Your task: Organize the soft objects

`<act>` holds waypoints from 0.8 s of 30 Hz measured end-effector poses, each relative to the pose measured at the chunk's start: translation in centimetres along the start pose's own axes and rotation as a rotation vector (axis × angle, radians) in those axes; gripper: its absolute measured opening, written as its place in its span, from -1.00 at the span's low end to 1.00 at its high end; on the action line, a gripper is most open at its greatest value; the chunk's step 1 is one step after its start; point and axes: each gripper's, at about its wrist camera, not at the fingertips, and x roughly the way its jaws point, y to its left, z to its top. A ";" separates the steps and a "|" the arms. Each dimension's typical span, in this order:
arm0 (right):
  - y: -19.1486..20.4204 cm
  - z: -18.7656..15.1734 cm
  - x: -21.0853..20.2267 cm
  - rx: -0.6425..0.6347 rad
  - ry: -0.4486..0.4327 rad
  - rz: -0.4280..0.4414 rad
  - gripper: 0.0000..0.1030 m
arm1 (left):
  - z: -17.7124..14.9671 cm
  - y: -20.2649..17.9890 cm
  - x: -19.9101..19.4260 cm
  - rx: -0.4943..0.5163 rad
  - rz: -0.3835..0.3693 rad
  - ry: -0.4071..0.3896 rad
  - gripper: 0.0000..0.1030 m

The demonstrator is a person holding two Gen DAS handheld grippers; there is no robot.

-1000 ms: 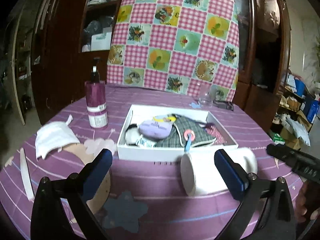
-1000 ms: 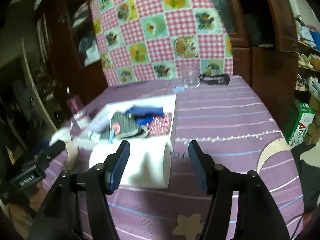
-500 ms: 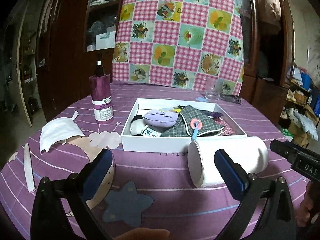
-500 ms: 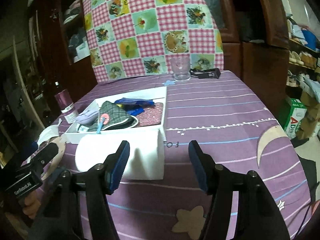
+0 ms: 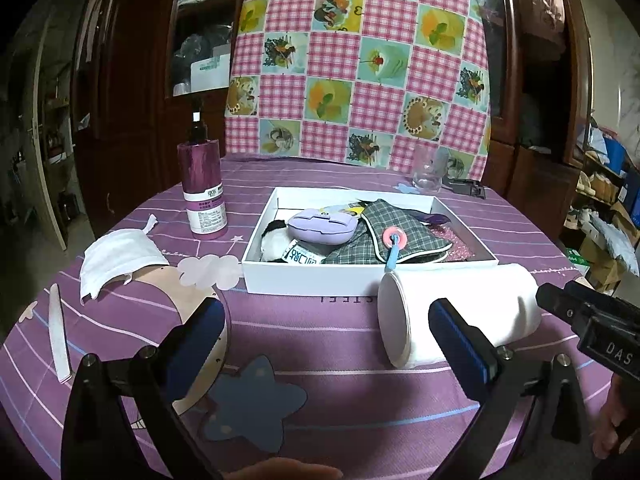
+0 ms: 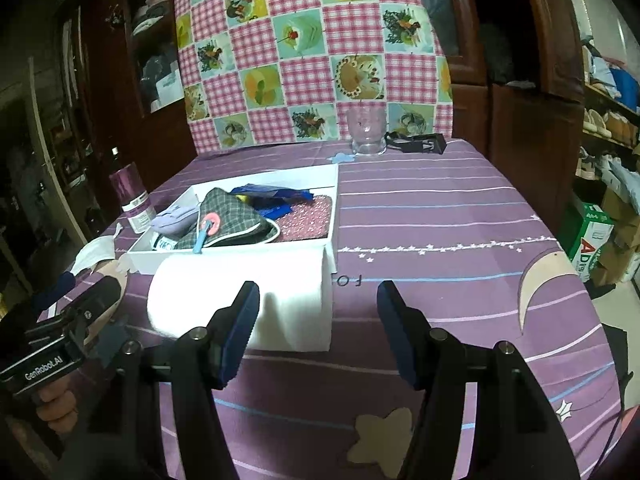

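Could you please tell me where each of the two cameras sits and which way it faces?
Left wrist: on the left gripper, low over the table, facing the white box and checked cloth; shows its open fingers and the right gripper's body.
Right wrist: on the right gripper, right of the box, facing the paper roll; shows its open fingers and the left gripper's body in a hand.
Shared: box, roll, purple bottle, glass.

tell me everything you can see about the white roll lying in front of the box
The white paper roll looks like soft tissue or paper towel wound into a thick cylinder. It lies on its side on the purple tablecloth, right in front of the white box; whether they touch is unclear. One flat round end faces the left tool. Its loose outer sheet hangs at the end nearer the right tool. Both tools are open and neither grips it.
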 end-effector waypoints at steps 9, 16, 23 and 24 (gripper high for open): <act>0.4 -0.2 0.4 -0.023 0.019 0.005 0.21 | 0.0 -0.1 -0.1 0.004 0.000 -0.008 1.00; 0.4 -0.2 0.3 -0.030 0.013 0.004 0.22 | 0.0 -0.1 -0.2 0.006 0.008 -0.011 1.00; 0.8 -0.3 0.2 -0.048 0.010 -0.004 0.25 | 0.2 -0.3 -0.5 0.016 0.029 -0.026 1.00; 0.8 -0.3 0.2 -0.052 0.012 -0.008 0.26 | 0.1 -0.3 -0.5 0.017 0.029 -0.027 1.00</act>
